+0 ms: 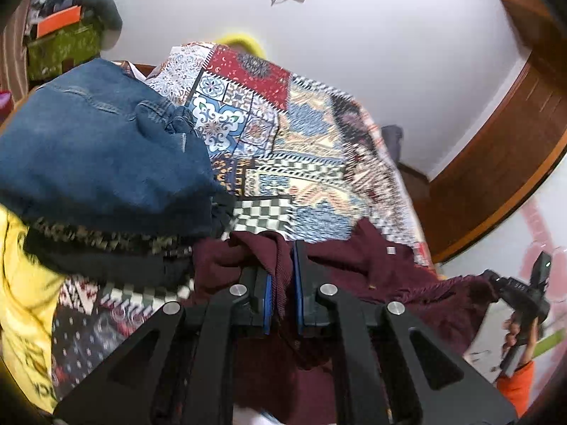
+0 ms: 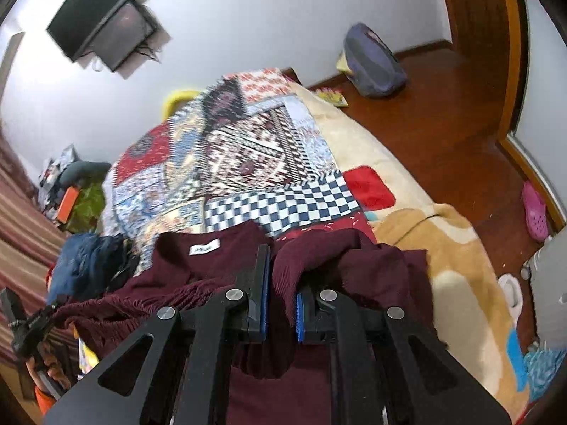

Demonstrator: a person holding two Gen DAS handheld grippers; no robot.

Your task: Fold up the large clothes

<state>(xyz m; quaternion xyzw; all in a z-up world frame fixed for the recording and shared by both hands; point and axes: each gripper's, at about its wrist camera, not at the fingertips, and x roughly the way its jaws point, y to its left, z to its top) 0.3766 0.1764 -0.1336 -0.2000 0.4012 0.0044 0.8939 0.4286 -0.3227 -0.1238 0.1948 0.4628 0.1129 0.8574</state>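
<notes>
1. Left claw [image 1: 282, 283] is clenched on a ribbed fold of the maroon sweater [image 1: 375, 265]; right claw [image 2: 280, 287] is clenched on another fold of it.
2. The sweater hangs between the two claws, lifted over the near end of the bed [image 2: 354, 141], its label [image 2: 204, 248] showing near the collar.
3. Step in hand, as judged: carrying the gripped edge across for a fold. Both claws should travel level and together, keeping the cloth taut so no crease sets.
4. Risk: the fringe could drag on the jeans [image 1: 88, 148].
5. Count: claws, two; sweater, one; jeans, one; yellow garment [image 1: 21, 283], one, possibly more under the blurred pile.
</notes>
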